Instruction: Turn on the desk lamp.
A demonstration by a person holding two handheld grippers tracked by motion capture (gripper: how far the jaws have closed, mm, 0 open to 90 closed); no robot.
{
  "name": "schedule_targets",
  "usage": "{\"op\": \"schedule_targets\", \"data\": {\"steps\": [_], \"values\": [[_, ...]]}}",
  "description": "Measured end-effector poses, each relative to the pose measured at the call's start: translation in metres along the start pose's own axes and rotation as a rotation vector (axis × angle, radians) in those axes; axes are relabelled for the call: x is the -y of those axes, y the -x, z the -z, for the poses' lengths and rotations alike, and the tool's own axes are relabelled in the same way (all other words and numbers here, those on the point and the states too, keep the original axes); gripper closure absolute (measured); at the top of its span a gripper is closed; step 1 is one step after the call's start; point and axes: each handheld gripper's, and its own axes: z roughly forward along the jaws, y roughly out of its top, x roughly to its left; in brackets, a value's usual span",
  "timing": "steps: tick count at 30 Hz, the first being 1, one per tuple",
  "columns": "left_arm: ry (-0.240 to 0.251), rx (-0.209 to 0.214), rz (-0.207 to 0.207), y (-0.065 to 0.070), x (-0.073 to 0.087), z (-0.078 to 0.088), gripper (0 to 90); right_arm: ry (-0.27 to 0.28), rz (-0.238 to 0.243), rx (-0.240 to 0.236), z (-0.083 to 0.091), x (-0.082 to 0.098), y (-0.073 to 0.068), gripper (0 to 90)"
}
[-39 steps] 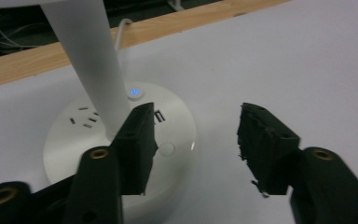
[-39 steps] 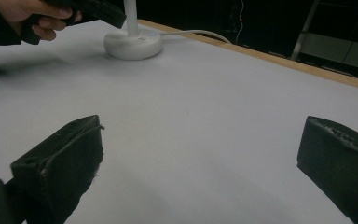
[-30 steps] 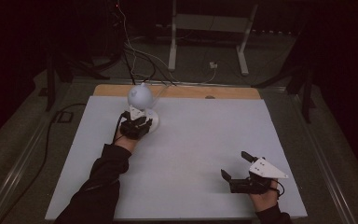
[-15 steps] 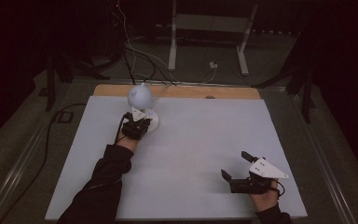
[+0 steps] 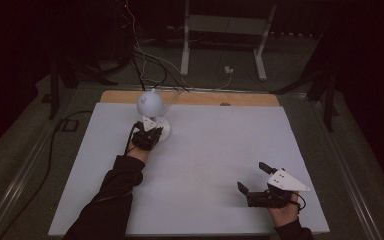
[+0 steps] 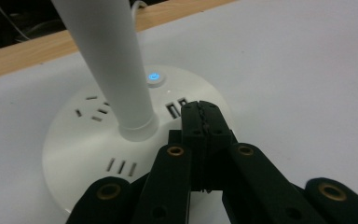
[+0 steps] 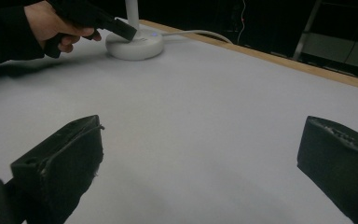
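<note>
Desk lamp (image 5: 152, 112) stands at the far-left of the white table (image 5: 220, 150), round base (image 6: 93, 140) w/ sockets, USB ports and a blue-lit power button (image 6: 154, 77); white stem (image 6: 112, 60) rises from the base centre. Left gripper (image 6: 202, 114) is clenched, jaws pressed together w/ nothing between, tips over the base just short of the button and beside the USB ports. Right gripper (image 7: 200, 154) rests near-right on the table, jaws wide apart, empty, well away from the lamp. Step looks like a button press. To do it well: keep jaws closed as one blunt tip, aim at the button centre, approach slightly fwd and down, light tap, avoid the USB slots and stem, don't shove the base.
</note>
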Motion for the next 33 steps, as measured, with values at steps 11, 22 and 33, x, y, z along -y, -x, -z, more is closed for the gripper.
{"op": "schedule_targets", "data": {"steps": [11,22,33], "values": [[-0.005,-0.003,-0.006,0.0006,0.0001,-0.0008,90.0,-0.004,-0.007,-0.005,-0.0002,0.0003,0.0007,0.0],[-0.014,-0.02,-0.032,0.0032,-0.0006,-0.0013,90.0,-0.005,-0.01,-0.007,-0.0005,0.0004,0.0005,0.0],[0.006,-0.029,-0.026,0.0022,0.0023,-0.0002,90.0,-0.008,-0.008,-0.006,-0.0014,0.0007,0.0,0.0]]}}
